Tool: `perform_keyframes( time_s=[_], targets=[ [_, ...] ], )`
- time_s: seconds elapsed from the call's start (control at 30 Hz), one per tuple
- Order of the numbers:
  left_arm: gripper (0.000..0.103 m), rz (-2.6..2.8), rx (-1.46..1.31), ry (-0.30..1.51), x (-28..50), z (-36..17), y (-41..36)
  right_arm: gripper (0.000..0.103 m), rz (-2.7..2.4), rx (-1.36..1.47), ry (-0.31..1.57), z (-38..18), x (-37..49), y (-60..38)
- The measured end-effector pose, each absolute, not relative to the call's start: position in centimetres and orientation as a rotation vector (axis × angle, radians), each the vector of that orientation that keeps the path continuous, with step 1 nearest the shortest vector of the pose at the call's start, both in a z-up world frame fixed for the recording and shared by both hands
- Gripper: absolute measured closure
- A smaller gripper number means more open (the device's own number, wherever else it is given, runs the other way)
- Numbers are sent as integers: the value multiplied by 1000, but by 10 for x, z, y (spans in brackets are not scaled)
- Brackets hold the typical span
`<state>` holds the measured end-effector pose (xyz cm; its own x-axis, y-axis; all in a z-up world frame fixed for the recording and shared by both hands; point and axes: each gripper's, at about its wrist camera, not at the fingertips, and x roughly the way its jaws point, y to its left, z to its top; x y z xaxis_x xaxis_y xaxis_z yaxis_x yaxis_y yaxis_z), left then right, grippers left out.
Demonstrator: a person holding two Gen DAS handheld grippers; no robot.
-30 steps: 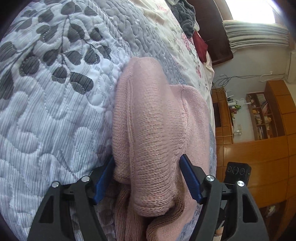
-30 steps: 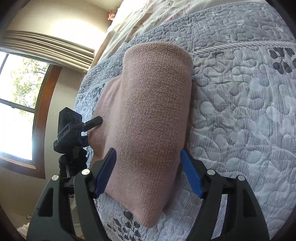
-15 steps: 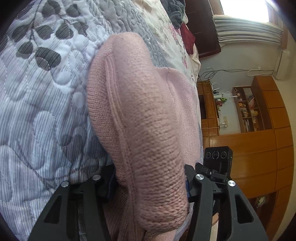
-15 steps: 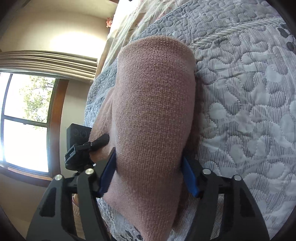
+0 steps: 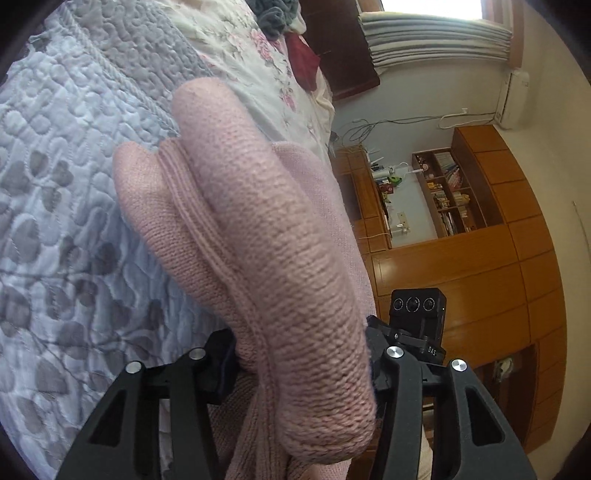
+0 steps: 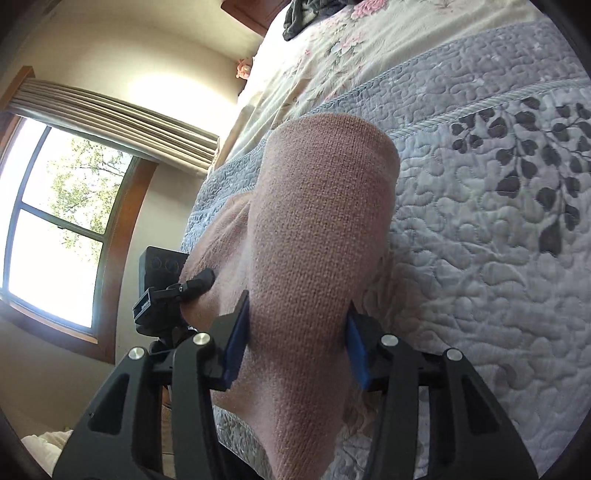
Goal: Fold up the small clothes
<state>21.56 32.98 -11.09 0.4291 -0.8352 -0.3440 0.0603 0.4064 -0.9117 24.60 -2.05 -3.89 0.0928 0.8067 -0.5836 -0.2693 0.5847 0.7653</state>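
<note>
A pink knitted garment [image 5: 266,240] fills the middle of the left wrist view, bunched in thick folds and raised off the grey quilt [image 5: 62,177]. My left gripper [image 5: 301,354] is shut on its near end, with the knit bulging over the jaws. In the right wrist view the same pink garment [image 6: 317,229] rises as a broad fold from the quilt [image 6: 491,266]. My right gripper [image 6: 297,343] is shut on it, blue pads [image 6: 236,343] pressed into both sides of the knit.
A black camera on a stand [image 5: 417,310] stands at the bed's edge, also seen as a camera stand [image 6: 159,284] in the right wrist view. Beyond the quilt lie a floral sheet [image 6: 354,55] and dark clothes [image 5: 273,14]. Wooden cabinets [image 5: 461,266] and a window [image 6: 55,221] line the room.
Both grippers closed from open onto the pink garment, and its held end has lifted off the quilt. Both views have swung toward the room.
</note>
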Motion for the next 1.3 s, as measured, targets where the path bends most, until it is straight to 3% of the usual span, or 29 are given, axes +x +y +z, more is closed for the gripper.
perform_keyframes(
  time_s=[0.17, 0.33, 0.53, 0.67, 0.87, 1.1, 1.27, 1.3],
  targets=[
    [52, -713, -950, 970, 205, -105, 273, 57, 800, 523, 1209, -31, 220, -73],
    [52, -641, -872, 1051, 198, -134, 242, 57, 713, 493, 1278, -70, 205, -93],
    [48, -526, -868, 1102, 183, -175, 250, 47, 679, 490, 1280, -104, 197, -89],
    [43, -470, -858, 1131, 179, -169, 251, 38, 651, 428, 1278, -97, 192, -76],
    [44, -389, -761, 1096, 138, -137, 264, 35, 644, 412, 1272, -79, 159, -91],
    [43, -406, -566, 1019, 74, -95, 244, 35, 674, 448, 1316, -95, 111, -106],
    [42, -403, -523, 1033, 65, -97, 221, 36, 644, 493, 1368, -124, 104, -102],
    [42, -387, -515, 1047, 67, -100, 218, 40, 645, 508, 1378, -128, 105, -101]
  ],
)
